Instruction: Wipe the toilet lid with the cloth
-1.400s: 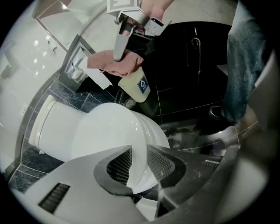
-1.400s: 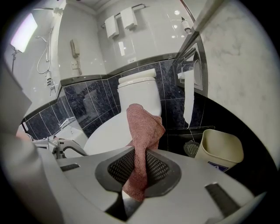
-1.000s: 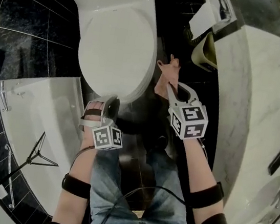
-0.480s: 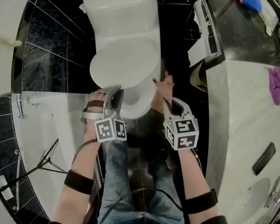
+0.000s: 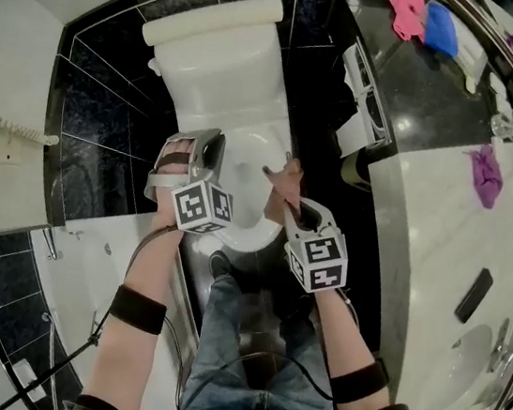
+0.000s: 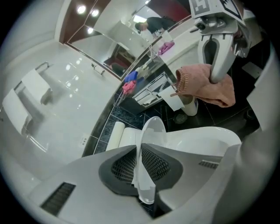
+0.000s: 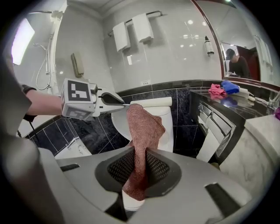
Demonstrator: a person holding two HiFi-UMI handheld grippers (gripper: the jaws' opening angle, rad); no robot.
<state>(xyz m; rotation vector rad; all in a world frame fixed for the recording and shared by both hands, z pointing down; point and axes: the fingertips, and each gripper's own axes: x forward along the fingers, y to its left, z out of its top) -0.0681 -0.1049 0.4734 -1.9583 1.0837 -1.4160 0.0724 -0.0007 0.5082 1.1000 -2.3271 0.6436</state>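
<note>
The white toilet (image 5: 220, 71) stands against the black tiled wall. My left gripper (image 5: 209, 151) has just been closing and is shut on the front edge of the toilet lid (image 6: 151, 135), which shows edge-on between the jaws (image 6: 142, 164) and is raised off the seat (image 6: 205, 140). My right gripper (image 5: 288, 194) hovers at the toilet's front right, shut on a pinkish-brown cloth (image 7: 142, 127) that stands up from its jaws (image 7: 138, 168). In the right gripper view the left gripper (image 7: 109, 99) holds the lid in front of the tank (image 7: 151, 103). The cloth (image 6: 205, 85) hangs from the right gripper.
A marble vanity counter (image 5: 443, 226) runs along the right with a purple cloth (image 5: 483, 174) on it; pink (image 5: 408, 12) and blue (image 5: 442, 27) cloths lie further back. A glass shower partition (image 5: 81, 241) is at the left. The person's legs (image 5: 247, 340) stand before the toilet.
Both grippers have risen. The left gripper, which was at the front rim of the flat lid, now holds that edge lifted. The right gripper still carries the cloth.
</note>
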